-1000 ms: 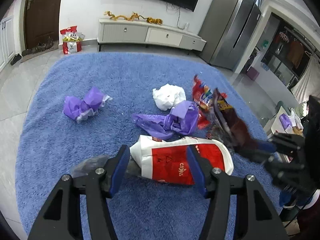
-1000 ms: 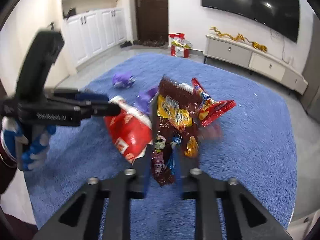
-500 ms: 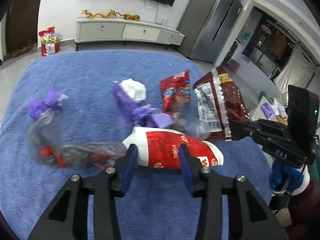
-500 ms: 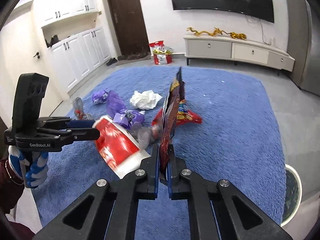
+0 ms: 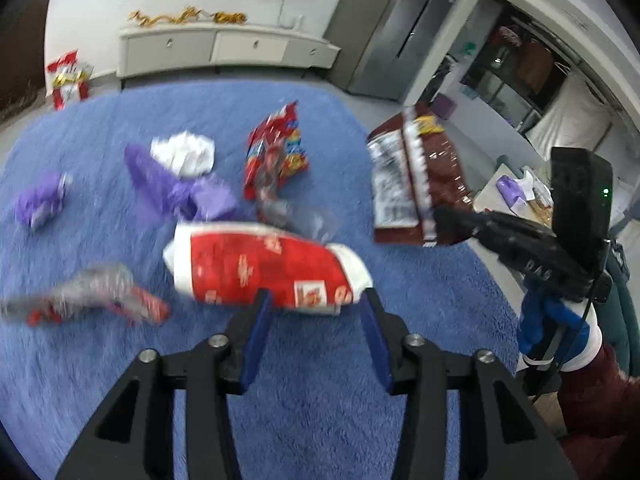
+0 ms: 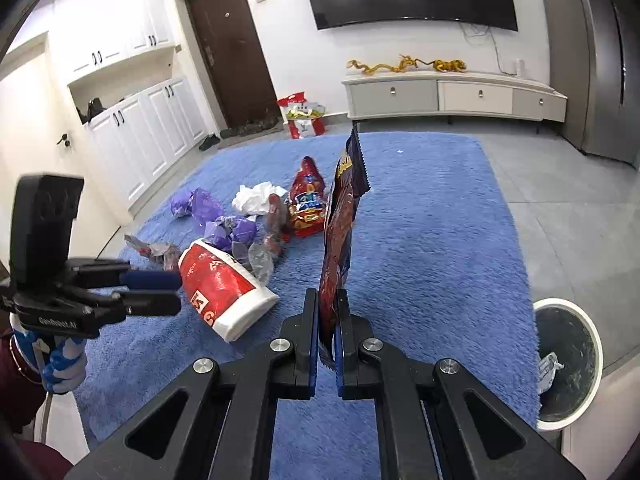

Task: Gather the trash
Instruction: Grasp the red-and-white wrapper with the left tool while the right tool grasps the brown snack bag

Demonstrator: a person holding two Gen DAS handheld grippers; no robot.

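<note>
Carrying the brown snack bag (image 6: 338, 236) edge-on, the right claw (image 6: 327, 330) is clamped shut on the bag's lower corner; the bag stands upright at frame centre in the right wrist view, clear of the blue rug (image 6: 432, 216). A second ago the bag faced the camera, with a red wrapper close behind it. Now it is turned thin side on and lifted away from the pile. A white-rimmed trash bin (image 6: 568, 364) with a dark liner has come into view at lower right, just off the rug's edge. Judgement: the bag is on its way to that bin, which looks to be the drop point.

Left claw (image 5: 316, 328): half spread and opening, its blue pads either side of the near end of the red-and-white bag (image 5: 264, 268). Left wrist view is blurred, so contact is hard to read; the pads appear to stand off the bag. In the right wrist view the claw sits beside the bag's upper end and apart from it. A second ago the pads bracketed it more closely. Judgement: the bag is let go or only nudged, and needs regrasping.

On the rug, upper middle of both views: purple wrappers (image 6: 232, 230), white crumpled paper (image 6: 256, 198), red snack wrapper (image 6: 306, 206), and a clear plastic scrap (image 5: 84, 292) at left. All of them are uncollected, so most of the task remains.
</note>
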